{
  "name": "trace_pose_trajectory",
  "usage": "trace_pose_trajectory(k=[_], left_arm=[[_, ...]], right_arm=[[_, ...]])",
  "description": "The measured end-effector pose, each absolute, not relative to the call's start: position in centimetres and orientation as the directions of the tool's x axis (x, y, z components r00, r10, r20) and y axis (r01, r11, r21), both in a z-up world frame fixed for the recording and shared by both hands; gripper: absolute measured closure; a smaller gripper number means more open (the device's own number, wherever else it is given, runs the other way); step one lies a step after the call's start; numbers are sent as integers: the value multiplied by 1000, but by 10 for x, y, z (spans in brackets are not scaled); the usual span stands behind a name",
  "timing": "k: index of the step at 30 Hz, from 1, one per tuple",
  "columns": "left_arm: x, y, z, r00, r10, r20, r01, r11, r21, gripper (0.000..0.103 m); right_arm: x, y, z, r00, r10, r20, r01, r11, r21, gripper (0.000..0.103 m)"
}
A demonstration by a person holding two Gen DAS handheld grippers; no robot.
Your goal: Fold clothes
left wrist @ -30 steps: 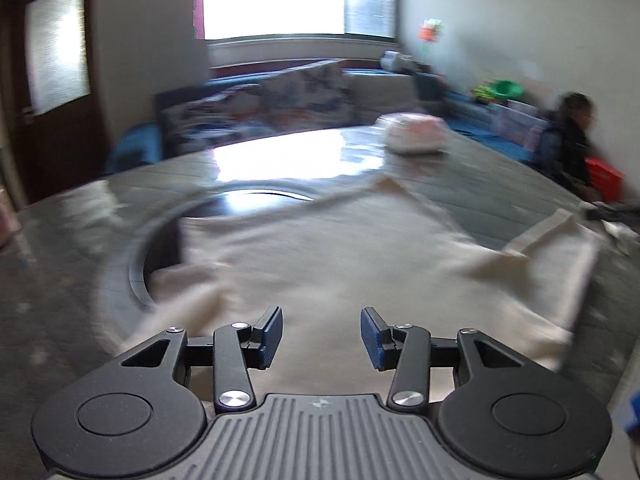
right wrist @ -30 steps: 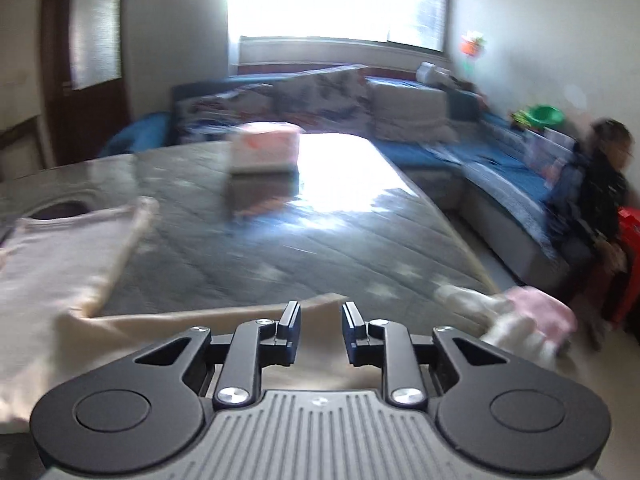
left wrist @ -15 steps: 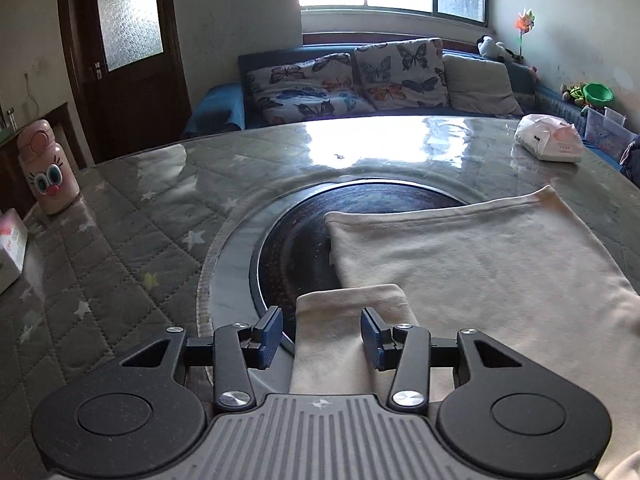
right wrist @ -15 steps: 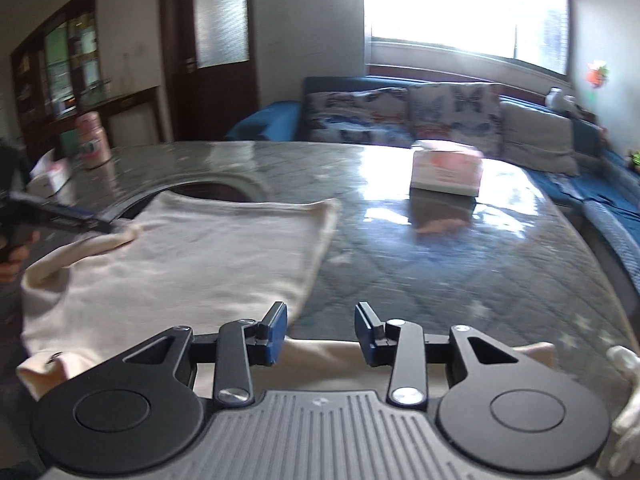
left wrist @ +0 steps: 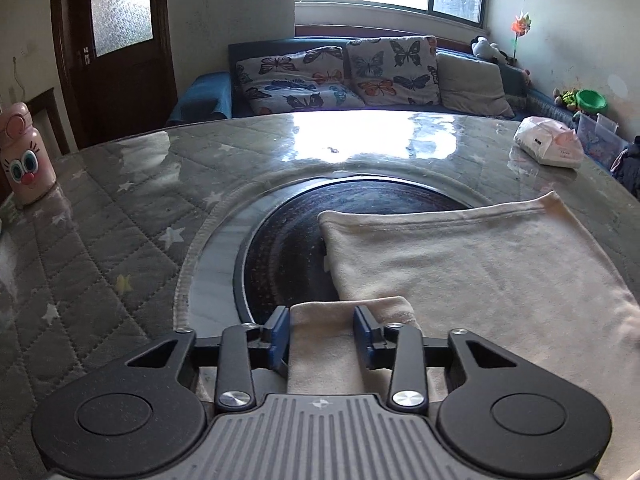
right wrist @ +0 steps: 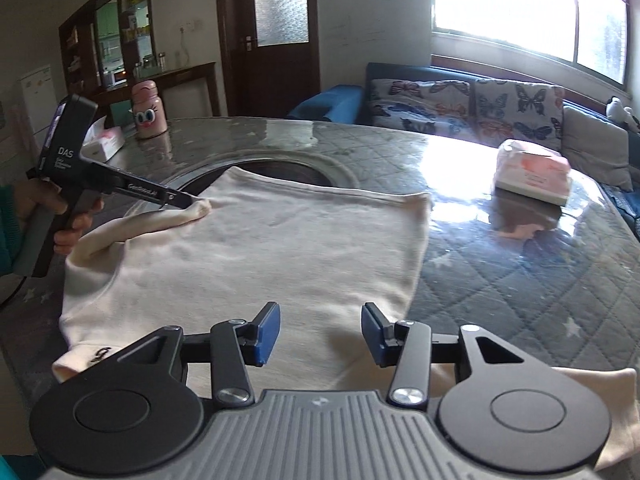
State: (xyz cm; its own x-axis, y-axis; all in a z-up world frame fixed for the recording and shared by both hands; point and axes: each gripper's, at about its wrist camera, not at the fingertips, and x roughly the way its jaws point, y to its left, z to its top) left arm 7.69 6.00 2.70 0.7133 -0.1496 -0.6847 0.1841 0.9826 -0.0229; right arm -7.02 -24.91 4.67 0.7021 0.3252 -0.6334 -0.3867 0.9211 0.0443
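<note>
Since a second ago both views have swung left and steadied. The left gripper (left wrist: 321, 334) is now closing on the sleeve (left wrist: 320, 344) that lies between its fingers, cuff folded in over the one cream shirt (right wrist: 256, 252); whether the pads press it I cannot tell. The right gripper (right wrist: 320, 334) is opening, fingers spread above the shirt's near side. The shirt lies flat on the table (right wrist: 520, 276). Farther off: two tissue packs (right wrist: 532, 176) (right wrist: 105, 141), one pink bottle (right wrist: 147, 110), three sofa cushions (left wrist: 390, 72).

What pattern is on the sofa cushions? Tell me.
Butterflies on the sofa cushions, clearest in the left wrist view.
</note>
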Motion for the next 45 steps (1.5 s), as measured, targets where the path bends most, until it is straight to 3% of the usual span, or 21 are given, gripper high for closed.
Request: trace_pose_trajectory(k=[2,5,13,25,32,45], left_arm=[[76,60,28,718,-164,-677,192,981,-34,85],[74,63,29,725,-175,-666,191,980,-49,94],[41,90,55,797,-136,-588,103,991,-89,97],[-52,158,96,888,117,-445,-188,975,-119,97],[-77,187,71,836,252,-488,-320,945,-61,97],[-53,206,42,761,308,-571,-378,926,-3,97]], right_arm=[[-71,-244,47,697,335,-633,-399,916,46,57],[-73,-237,47,691,348,-634,-416,908,45,57],[-78,-220,52,680,371,-632,-457,889,31,57],[-91,-180,59,644,443,-624,-557,830,15,57],[-102,-152,45,559,498,-663,-651,758,21,56],[-118,-137,29,453,505,-735,-727,687,24,56]])
